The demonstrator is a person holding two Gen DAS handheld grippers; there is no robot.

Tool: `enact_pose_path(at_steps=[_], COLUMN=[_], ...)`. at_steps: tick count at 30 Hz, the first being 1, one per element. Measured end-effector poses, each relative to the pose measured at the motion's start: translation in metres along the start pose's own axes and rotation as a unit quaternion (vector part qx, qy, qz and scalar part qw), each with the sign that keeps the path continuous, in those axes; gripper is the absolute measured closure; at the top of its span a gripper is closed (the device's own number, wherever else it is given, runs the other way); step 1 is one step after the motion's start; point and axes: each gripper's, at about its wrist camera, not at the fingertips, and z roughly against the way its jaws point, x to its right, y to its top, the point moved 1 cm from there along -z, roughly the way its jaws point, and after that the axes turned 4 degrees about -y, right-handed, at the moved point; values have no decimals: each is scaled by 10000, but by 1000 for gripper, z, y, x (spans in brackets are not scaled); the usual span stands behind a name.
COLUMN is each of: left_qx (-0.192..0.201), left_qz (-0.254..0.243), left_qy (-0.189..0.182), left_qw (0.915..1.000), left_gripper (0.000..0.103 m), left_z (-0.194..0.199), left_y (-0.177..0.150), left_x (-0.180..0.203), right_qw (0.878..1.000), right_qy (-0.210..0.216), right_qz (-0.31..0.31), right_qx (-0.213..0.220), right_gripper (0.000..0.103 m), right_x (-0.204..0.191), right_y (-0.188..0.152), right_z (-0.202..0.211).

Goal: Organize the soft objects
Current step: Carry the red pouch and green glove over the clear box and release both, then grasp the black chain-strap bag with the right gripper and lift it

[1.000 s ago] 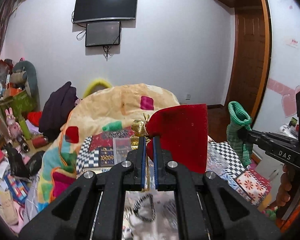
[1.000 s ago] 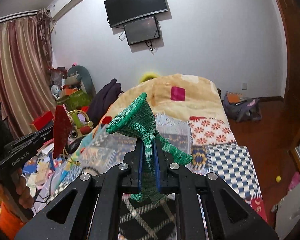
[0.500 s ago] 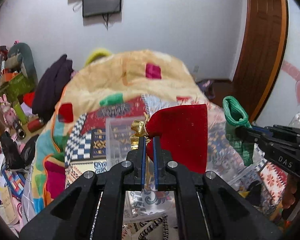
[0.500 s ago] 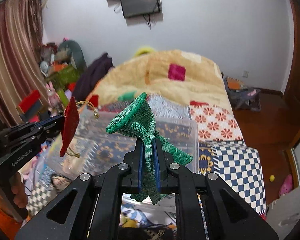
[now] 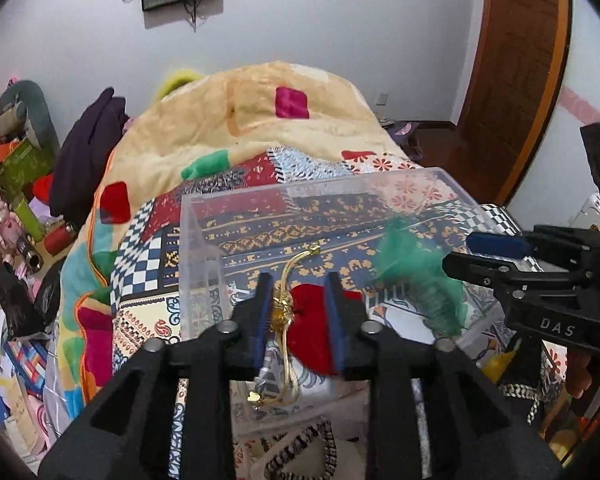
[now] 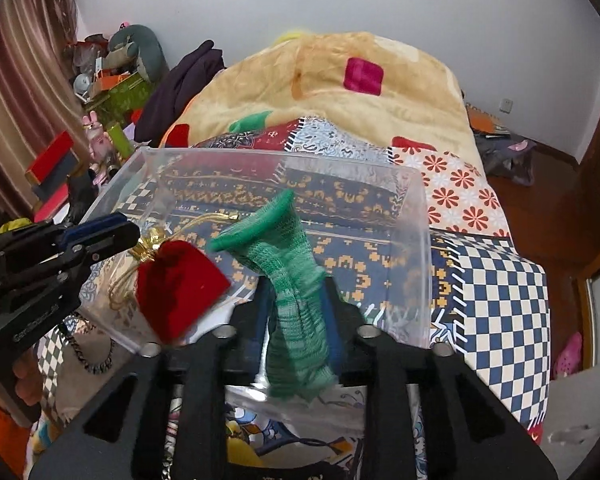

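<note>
Both tongs are spread wide over the clear bin (image 5: 204,240), and neither grips anything. The red pouch (image 5: 314,334) sits between the parted fingers of the left tongs (image 5: 300,312), its gold cord (image 5: 288,280) trailing ahead of them and looping back below; the green sock (image 6: 296,296) hangs between the fingers of the right tongs (image 6: 296,308), blurred (it appears to be dropping, though that is a judgement from the smear alone). Whether either piece touches a finger pad cannot be settled from these views. Risks noted: the cord lies close against the inner face of the left tongs' left finger and could snag there, dragging the pouch back out when the tongs lift away. The sock's lower end hangs near the bin wall closest to the right tongs; if it drapes over that rim, it may slide out onto the bed (image 6: 500,280). The bin is light-looking and rests on soft, uneven bedding, so a knock from either tongs on withdrawal could tip or shift it. The two tongs also work close together over one opening; a careless retreat could bring them into contact.
</note>
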Motion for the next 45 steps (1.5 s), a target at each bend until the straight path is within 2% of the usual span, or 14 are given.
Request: enact_pose_path(at_steps=[8, 12, 14, 20, 27, 30, 34, 35, 37, 39, 41, 42, 45], left_qx=[518, 722, 793, 779, 541, 441, 284, 272, 236, 210, 191, 207, 277], left_qz=[-129, -97, -59, 66, 247, 296, 347, 369, 397, 411, 437, 450, 416], left_qy=[-70, -103, -110, -112, -88, -119, -167, -181, -193, -209, -267, -275, -255], left_qw=[9986, 9973, 9968, 9969, 9982, 9985, 9989, 9988, 9987, 9987, 9985, 9984, 9984], left_gripper=[51, 44, 42, 42, 42, 43, 59, 63, 71, 79, 88, 88, 94], left_z=[46, 66, 74, 82, 69, 62, 51, 49, 45, 43, 41, 42, 46], left_y=[-6, -12, -17, -41, -75, -85, -93, -93, -95, -95, -96, -96, -97], left_x=[8, 8, 6, -1, -11, -13, -15, -15, -17, -17, -19, -19, -18], right_qw=[9973, 9936, 9922, 9922, 9965, 9975, 9986, 9986, 9987, 9984, 9983, 9984, 9983], right_qy=[-78, -110, -126, -148, -230, -75, 120, 164, 288, 412, 428, 413, 396], right_qz=[-72, -71, -58, -19, -31, -155, -209, -219, -210, -220, -217, -215, -197], right_qx=[728, 1125, 1240, 1241, 801, 683, 478, 451, 377, 313, 323, 332, 390], right_gripper=[37, 23, 19, 18, 18, 18, 19, 22, 37, 57, 66, 72, 82], right_x=[1, -4, -6, -13, -13, -11, -13, -13, -15, -15, -15, -15, -14], right_y=[-1, -8, -14, -42, -82, -98, -105, -105, -105, -107, -109, -110, -112], right_z=[48, 76, 86, 93, 75, 70, 61, 59, 56, 54, 54, 55, 60])
